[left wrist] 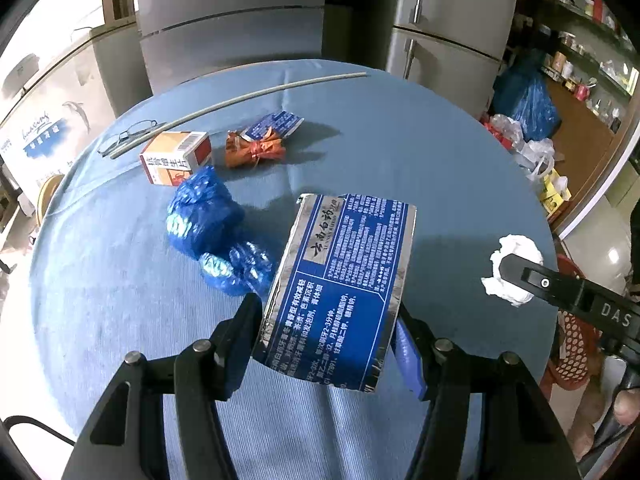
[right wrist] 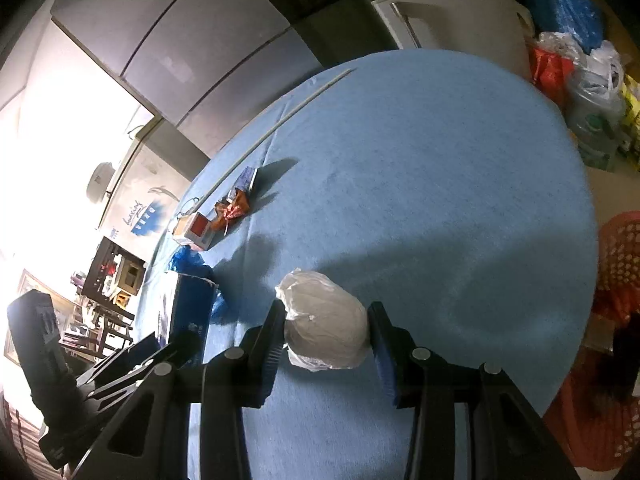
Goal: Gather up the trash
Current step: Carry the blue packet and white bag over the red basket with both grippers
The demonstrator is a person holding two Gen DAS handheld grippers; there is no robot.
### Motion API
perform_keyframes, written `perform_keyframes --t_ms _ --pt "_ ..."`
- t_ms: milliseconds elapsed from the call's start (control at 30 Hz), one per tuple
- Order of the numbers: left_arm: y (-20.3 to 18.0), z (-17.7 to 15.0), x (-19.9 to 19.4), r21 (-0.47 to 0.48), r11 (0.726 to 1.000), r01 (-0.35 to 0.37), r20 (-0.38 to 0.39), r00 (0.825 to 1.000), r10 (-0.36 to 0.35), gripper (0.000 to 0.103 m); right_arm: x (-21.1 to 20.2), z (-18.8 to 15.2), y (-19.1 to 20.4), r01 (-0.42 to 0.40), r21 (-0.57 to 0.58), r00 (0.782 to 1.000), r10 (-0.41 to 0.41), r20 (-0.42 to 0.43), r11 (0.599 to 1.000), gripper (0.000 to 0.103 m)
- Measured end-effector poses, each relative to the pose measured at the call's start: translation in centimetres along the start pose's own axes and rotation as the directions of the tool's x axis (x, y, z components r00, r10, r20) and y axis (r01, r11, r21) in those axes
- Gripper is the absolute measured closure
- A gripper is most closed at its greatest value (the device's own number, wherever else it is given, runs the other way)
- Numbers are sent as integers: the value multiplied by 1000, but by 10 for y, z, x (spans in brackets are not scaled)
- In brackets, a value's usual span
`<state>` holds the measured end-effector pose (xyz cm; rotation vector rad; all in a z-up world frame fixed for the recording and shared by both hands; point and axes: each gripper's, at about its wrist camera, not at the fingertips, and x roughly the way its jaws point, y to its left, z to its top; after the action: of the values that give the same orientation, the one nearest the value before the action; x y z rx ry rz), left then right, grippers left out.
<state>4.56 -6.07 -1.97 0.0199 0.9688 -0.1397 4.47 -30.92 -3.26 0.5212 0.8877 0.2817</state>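
Observation:
My left gripper point(left wrist: 328, 316) is shut on a flattened blue and silver toothpaste carton point(left wrist: 344, 272), which it holds above the round table's blue cloth point(left wrist: 400, 140). My right gripper point(right wrist: 328, 316) is shut on a crumpled white wad point(right wrist: 324, 320), with one pad against each side. In the left wrist view that wad point(left wrist: 516, 272) sits near the table's right edge, partly hidden by a black finger point(left wrist: 520, 270). On the cloth lie crumpled blue plastic point(left wrist: 204, 220), an orange wrapper point(left wrist: 256, 148), a small blue sachet point(left wrist: 272, 124) and an orange and white medicine box point(left wrist: 176, 156).
A pair of glasses point(left wrist: 128, 134) and a long grey rod point(left wrist: 240, 98) lie at the table's far left. A red perforated basket point(right wrist: 616, 280) stands past the right edge. Plastic bags point(right wrist: 580, 80) are piled on the floor beyond, and refrigerators point(left wrist: 240, 20) stand behind the table.

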Motion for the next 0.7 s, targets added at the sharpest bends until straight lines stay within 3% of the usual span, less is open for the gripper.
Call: perform_keyframes --t_ms 700 --pt "-19 -5 0 48 999 -17 -5 1000 17 40 -28 -9 -23 -1 37 999 -1 49 999 59"
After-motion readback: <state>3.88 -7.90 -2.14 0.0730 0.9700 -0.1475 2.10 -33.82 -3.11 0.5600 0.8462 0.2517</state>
